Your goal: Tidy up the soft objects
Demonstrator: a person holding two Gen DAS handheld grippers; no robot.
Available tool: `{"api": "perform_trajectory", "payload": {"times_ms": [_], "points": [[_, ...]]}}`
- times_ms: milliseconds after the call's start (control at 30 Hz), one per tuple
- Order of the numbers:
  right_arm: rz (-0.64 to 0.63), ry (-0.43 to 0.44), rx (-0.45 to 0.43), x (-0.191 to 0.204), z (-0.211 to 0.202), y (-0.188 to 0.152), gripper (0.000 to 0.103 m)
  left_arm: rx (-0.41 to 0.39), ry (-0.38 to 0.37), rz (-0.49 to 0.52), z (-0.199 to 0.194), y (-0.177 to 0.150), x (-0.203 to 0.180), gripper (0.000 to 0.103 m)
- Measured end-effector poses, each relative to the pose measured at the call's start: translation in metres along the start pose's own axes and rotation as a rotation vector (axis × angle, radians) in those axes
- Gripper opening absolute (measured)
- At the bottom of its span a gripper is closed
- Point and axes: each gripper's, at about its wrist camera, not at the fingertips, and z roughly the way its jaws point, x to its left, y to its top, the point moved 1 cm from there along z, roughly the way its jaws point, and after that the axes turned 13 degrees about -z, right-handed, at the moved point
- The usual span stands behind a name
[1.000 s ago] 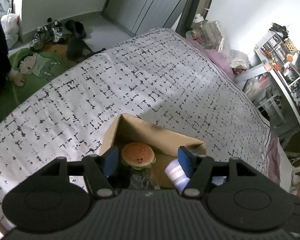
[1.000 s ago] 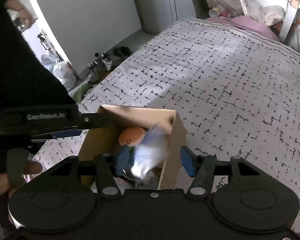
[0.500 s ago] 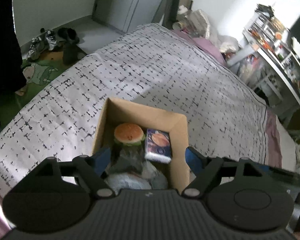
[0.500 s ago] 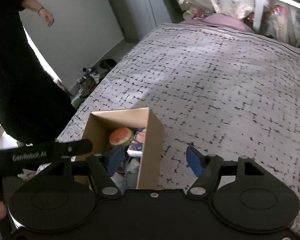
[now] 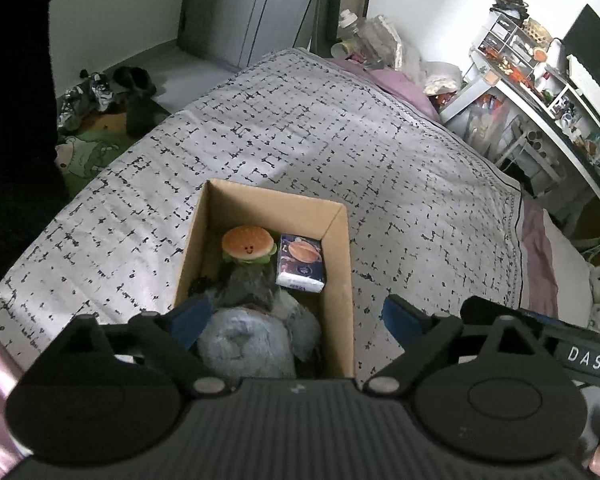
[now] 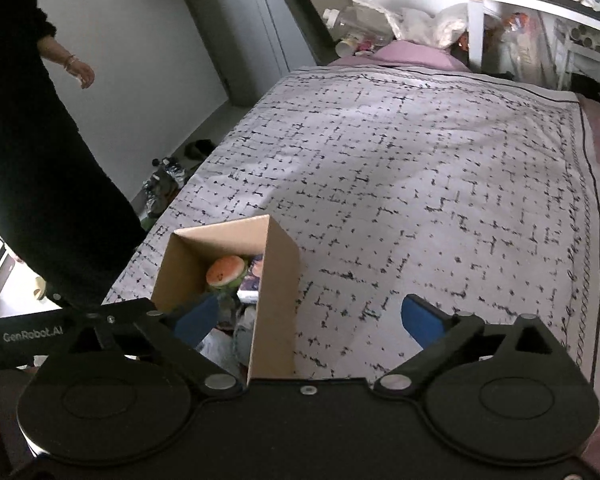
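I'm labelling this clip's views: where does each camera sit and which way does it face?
Left wrist: on the left gripper, looking down into the cardboard box on the bed; open fingers show.
Right wrist: on the right gripper, beside the box; open fingers, left gripper show.
Shared: box, burger toy, bed.

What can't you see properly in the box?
- Box bottom, near end: left wrist view, hidden by the grey bundle and the gripper body.
- Tissue pack: right wrist view, mostly behind the box wall.
- Dark item under the burger toy: too dim to identify.
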Motion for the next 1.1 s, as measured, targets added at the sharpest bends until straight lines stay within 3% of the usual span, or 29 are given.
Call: {"api": "perform_trajectory", "payload": {"times_ms": [600, 1100], "points": [[0.028, -0.040, -0.060, -0.018, -0.047, -0.052, 0.103, -0.013, -0.011, 0.019, -0.036, -0.051, 0.005, 0.094], [0.011, -0.049, -0.118, -0.021, -0.067, -0.062, 0.103, 0.025, -0.029, -0.008, -0.051, -0.079, 0.020, 0.094]]}}
